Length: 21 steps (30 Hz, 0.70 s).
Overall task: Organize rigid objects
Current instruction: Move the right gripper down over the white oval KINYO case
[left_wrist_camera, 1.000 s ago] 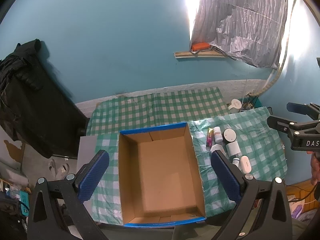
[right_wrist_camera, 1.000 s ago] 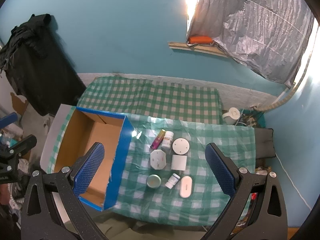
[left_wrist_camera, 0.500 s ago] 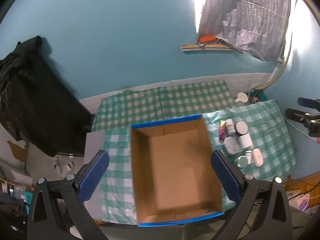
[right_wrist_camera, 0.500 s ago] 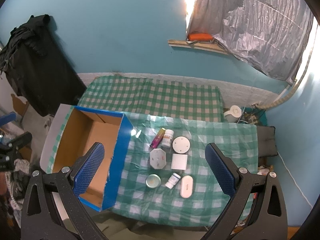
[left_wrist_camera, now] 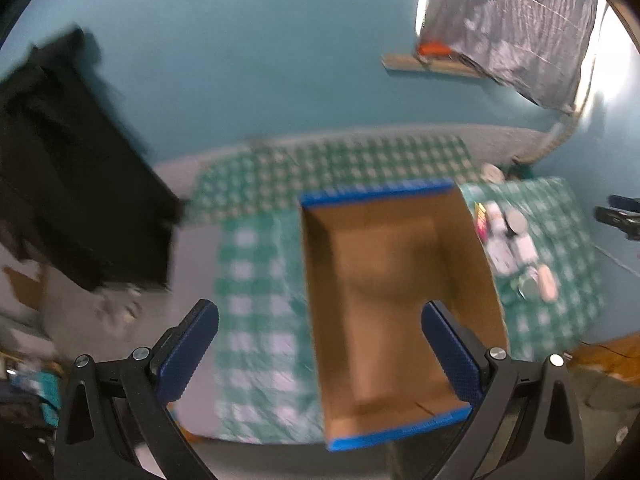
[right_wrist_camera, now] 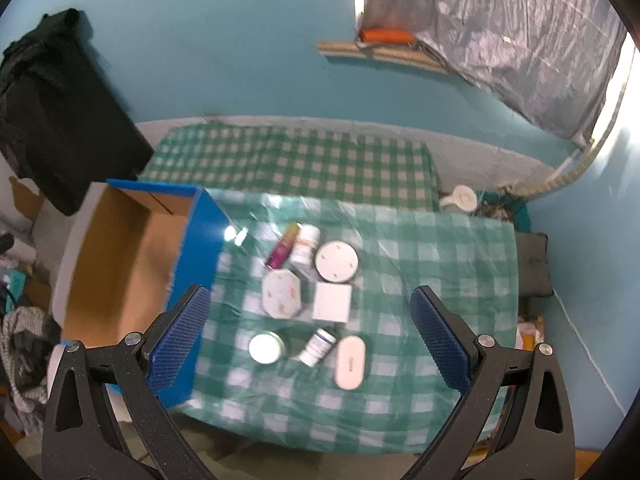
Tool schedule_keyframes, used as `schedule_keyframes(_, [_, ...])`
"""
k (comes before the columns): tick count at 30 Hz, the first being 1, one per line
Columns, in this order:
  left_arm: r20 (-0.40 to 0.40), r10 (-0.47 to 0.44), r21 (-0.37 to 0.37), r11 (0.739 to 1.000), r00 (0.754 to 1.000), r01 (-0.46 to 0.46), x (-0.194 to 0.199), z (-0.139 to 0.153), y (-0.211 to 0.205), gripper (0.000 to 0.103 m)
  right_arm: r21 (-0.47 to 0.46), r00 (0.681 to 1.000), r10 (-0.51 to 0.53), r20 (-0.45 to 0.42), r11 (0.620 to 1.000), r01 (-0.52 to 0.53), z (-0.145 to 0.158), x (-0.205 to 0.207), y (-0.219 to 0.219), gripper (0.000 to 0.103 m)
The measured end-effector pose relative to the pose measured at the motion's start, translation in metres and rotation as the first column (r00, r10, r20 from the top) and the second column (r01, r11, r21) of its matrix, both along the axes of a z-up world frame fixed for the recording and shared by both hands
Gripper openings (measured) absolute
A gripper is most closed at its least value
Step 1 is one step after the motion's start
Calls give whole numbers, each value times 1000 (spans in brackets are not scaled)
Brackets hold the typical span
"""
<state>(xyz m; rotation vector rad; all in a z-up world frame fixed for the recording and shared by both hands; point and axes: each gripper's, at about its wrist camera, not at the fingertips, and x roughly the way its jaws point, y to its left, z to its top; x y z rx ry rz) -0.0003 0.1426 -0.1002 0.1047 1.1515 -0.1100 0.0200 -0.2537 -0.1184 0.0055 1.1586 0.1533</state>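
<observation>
While both our hand-held grippers, left [left_wrist_camera: 320, 344] and right [right_wrist_camera: 310, 330], hang wide open and empty, we risk knocking the crowded bottles [right_wrist_camera: 318, 346] over.

Home room, teal walls [right_wrist_camera: 240, 40]; checked tablecloth [right_wrist_camera: 420, 248], hanging dark clothes [right_wrist_camera: 52, 120]

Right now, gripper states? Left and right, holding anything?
Left gripper: open, holding nothing, above the cardboard box.
Right gripper: open, holding nothing, above the items on the checked cloth.
</observation>
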Motion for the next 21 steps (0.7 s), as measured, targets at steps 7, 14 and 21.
schedule_keyframes(7, [-103, 63, 129, 990, 993, -50, -12, -67, 15, 96, 6, 998, -46, -46, 999, 46, -48, -5, -19, 100])
schedule_keyframes(14, [-206, 108, 136, 987, 973, -81, -21, -119, 27, 77, -52, 991, -72, -117, 996, 66, -100, -10, -34, 99])
schedule_keyframes(21, [-238, 128, 120, 988, 963, -101, -25, -134, 32, 68, -72, 979, -105, -176, 993, 94, -138, -18, -49, 99])
